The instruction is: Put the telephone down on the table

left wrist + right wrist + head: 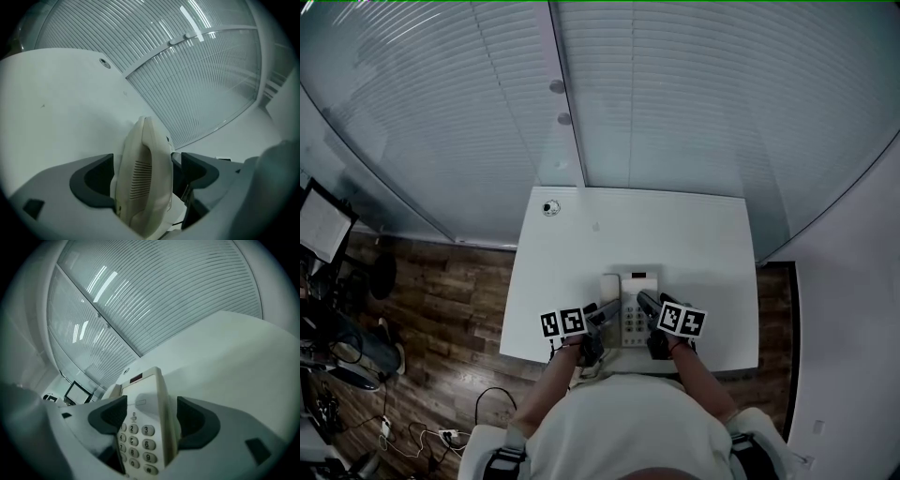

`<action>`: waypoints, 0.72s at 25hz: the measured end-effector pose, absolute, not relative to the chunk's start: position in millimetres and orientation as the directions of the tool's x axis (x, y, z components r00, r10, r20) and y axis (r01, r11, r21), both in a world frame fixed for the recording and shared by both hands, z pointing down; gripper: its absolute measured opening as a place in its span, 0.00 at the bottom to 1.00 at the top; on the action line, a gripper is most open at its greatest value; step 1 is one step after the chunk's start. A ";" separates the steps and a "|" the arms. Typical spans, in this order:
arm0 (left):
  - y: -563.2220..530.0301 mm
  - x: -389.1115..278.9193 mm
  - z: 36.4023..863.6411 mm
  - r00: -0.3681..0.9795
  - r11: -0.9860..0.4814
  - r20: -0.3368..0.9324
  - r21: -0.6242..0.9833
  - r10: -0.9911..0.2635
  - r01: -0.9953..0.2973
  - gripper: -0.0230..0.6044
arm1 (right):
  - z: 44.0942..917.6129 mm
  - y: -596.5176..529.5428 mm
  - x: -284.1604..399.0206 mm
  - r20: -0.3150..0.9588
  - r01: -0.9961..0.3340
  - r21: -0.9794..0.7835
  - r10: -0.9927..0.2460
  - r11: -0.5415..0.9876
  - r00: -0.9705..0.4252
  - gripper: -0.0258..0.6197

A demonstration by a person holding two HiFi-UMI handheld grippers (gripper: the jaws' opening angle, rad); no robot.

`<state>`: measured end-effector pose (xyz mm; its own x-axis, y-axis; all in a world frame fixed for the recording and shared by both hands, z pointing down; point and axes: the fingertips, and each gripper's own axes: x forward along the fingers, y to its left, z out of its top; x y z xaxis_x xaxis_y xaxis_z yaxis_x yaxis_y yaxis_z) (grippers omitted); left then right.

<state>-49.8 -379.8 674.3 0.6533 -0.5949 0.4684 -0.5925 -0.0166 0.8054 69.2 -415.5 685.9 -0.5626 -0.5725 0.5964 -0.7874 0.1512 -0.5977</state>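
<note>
Telephone [635,309] is over the near edge of the desk [581,244], long axis pointing away from the person. Left gripper [600,317] clamps its handset [143,178]. Right gripper [647,302] clamps the keypad side. Desk contact unclear.

Cream keypad telephone [636,307], handset [610,285] on its left

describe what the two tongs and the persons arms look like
Both the left tongs and right tongs have pale grey bodies with dark, scooped inner pads. Each carries a white cube with black square markers. The person wears a light top; the forearms are bare.
</note>
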 end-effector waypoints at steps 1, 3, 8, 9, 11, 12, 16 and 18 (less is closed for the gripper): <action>-376.9 -50.3 673.1 0.655 -0.025 0.467 0.803 -0.594 -0.595 0.75 | 684.5 -413.0 70.6 0.592 -0.789 -0.597 -0.583 0.146 -0.556 0.57; -369.9 -51.7 666.0 0.655 -0.040 0.464 0.798 -0.596 -0.601 0.75 | 676.5 -405.7 71.3 0.587 -0.792 -0.594 -0.597 0.141 -0.547 0.57; -359.0 -55.0 647.3 0.647 -0.089 0.443 0.780 -0.620 -0.619 0.75 | 657.4 -389.2 66.1 0.568 -0.803 -0.571 -0.623 0.171 -0.537 0.57; -356.5 -55.1 644.3 0.646 -0.097 0.439 0.777 -0.624 -0.622 0.74 | 654.5 -385.8 65.9 0.563 -0.806 -0.564 -0.630 0.179 -0.534 0.57; -349.3 -55.3 638.2 0.647 -0.110 0.431 0.775 -0.629 -0.623 0.74 | 648.7 -377.4 64.8 0.550 -0.809 -0.554 -0.644 0.196 -0.532 0.56; -345.3 -55.7 635.0 0.647 -0.115 0.427 0.774 -0.631 -0.623 0.74 | 645.6 -372.8 63.9 0.545 -0.812 -0.548 -0.650 0.201 -0.530 0.54; -331.2 -61.0 625.1 0.638 -0.128 0.427 0.760 -0.641 -0.637 0.61 | 634.5 -355.9 58.2 0.531 -0.821 -0.533 -0.674 0.206 -0.514 0.36; -323.3 -64.9 625.9 0.623 -0.125 0.438 0.746 -0.648 -0.654 0.46 | 632.9 -346.5 54.2 0.519 -0.816 -0.540 -0.681 0.207 -0.517 0.33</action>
